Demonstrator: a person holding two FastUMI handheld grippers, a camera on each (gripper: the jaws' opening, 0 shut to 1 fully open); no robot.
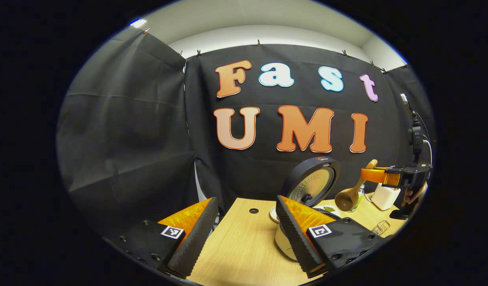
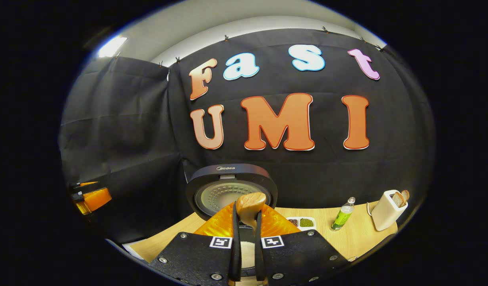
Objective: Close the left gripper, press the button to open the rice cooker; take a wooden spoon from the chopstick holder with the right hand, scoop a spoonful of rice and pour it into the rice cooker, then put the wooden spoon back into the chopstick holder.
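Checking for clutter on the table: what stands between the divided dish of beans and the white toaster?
In the right gripper view, a green bottle stands on the table between the divided dish and the toaster; the rest is bare wood.

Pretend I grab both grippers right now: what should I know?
Left gripper: open, holding nothing, low over the table.
Right gripper: fingers shut on the wooden spoon, its bowl hanging near the rice cooker.
Done: the lid stands open; the spoon is out of the holder.
Left: I cannot tell whether rice has gone in yet. Pour if not, then return the spoon to the chopstick holder at the table's right end.
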